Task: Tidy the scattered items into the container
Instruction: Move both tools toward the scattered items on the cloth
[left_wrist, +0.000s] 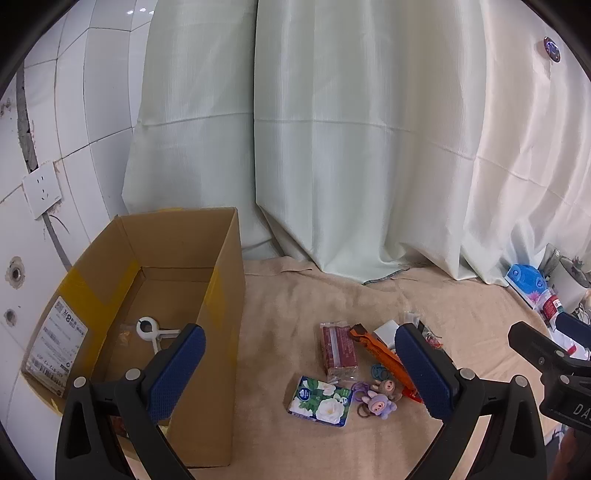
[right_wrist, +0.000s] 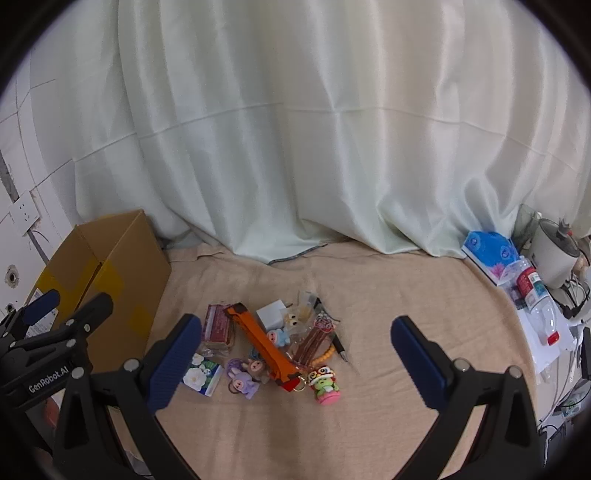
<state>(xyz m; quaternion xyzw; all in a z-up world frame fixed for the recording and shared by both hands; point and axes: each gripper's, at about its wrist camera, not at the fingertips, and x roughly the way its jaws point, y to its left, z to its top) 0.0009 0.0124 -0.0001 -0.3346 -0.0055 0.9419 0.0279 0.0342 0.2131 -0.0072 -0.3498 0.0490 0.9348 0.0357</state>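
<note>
An open cardboard box (left_wrist: 221, 295) (right_wrist: 122, 258) stands at the left on a beige cloth; a white round holder (left_wrist: 149, 328) lies inside it. To its right is a small heap: a floral tissue pack (left_wrist: 320, 401) (right_wrist: 202, 376), a dark red packet (left_wrist: 339, 352) (right_wrist: 218, 326), an orange utility knife (right_wrist: 264, 341) (left_wrist: 384, 356), purple and brown plush keychains (left_wrist: 380, 400) (right_wrist: 245, 374), a green and pink figurine (right_wrist: 325, 384), a white charger (right_wrist: 269, 314). My left gripper (left_wrist: 301, 365) hangs open between box and heap, holding nothing. My right gripper (right_wrist: 295, 360) is open above the heap, empty.
Pale curtains (right_wrist: 295, 129) hang behind the cloth. At the far right lie a blue tissue pack (right_wrist: 487, 254), a plastic bottle (right_wrist: 537, 302), a white cooker (right_wrist: 554, 258) and cables. A tiled wall with a socket (left_wrist: 40, 192) is left of the box.
</note>
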